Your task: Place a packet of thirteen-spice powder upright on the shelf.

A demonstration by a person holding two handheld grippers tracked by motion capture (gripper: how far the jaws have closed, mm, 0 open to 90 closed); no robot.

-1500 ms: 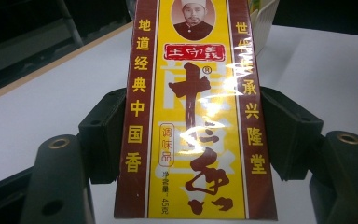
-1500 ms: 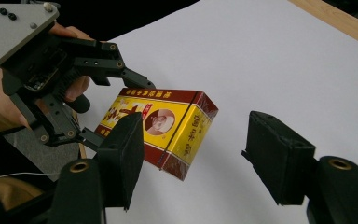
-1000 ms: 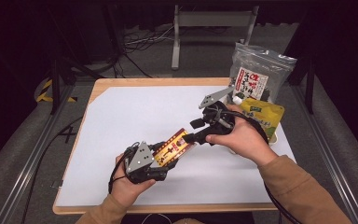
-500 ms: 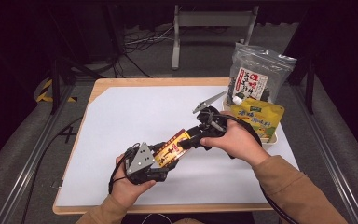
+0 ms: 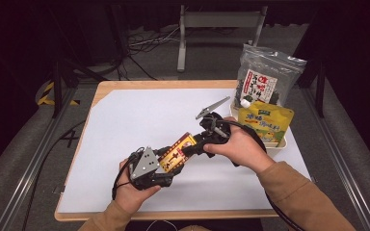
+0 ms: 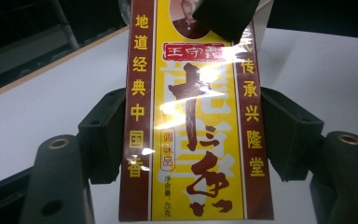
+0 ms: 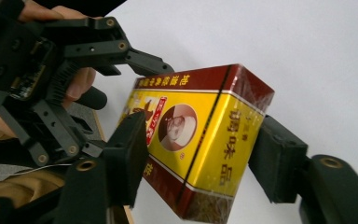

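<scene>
Holding the box (image 5: 177, 152) above the table (image 5: 125, 120), my left gripper (image 6: 191, 135) and right gripper (image 7: 200, 154) are both clamped on it. Its glossy wrap looks slick; if either pulls or twists, I judge it could slide free and drop.

The box (image 6: 196, 116) is bright yellow with maroon bands along its sides, yellow characters on the maroon and dark red brushwork on the yellow. Both hand-held grippers, left (image 5: 166, 166) and right (image 5: 195, 144), are black. The tabletop (image 5: 139, 115) is white with a pale wood edge. At the far right a yellow pouch (image 5: 266, 122) fronts a dark bag (image 5: 267, 77) with a white label.
</scene>
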